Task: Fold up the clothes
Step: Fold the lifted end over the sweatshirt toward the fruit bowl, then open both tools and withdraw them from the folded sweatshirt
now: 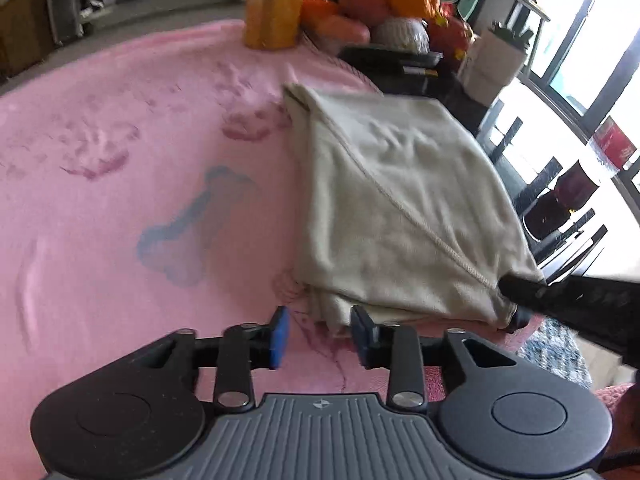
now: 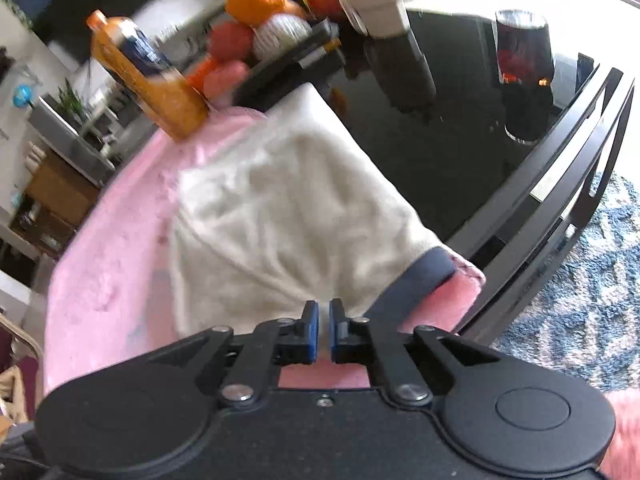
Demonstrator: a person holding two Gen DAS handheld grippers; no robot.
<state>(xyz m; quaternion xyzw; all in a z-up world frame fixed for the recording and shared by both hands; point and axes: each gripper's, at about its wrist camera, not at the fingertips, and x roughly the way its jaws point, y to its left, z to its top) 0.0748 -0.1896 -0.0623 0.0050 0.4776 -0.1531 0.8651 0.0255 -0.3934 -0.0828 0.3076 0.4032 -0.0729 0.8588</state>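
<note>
Both grippers sit at the bottom of their own views, pointing forward over the cloth. Left gripper (image 1: 319,336) has its blue pads (image 1: 280,334) spread wide with nothing between them; its fingertips sit just off the near left corner of the cream garment (image 1: 400,200), as though lined up to take that corner or just let go of it, and I cannot say which. Right gripper (image 2: 324,332) shows its pads drawn almost together, with only a thin slit between. The garment's near edge bunches right at that slit, so it looks pinched on the fabric. In the left view the right gripper's dark fingers come in from the lower right and meet the garment's near right corner, where the cloth gathers to a point; that backs up the grip. A dark blue band (image 2: 424,276) runs beside the right fingers, though I cannot tell if it is part of the clothing.

The garment itself lies centre frame in both views as a compact, layered shape with a seam running diagonally across it, on a pink blanket (image 1: 120,160) printed with paws and a bone. It looks at least partly folded; whether more folds are due I cannot judge.

Further back, at the top of the frames, stand an orange bottle (image 1: 274,8) and a heap of fruit (image 1: 380,4) on the dark glass table (image 2: 440,152), well clear of the folding space.
</note>
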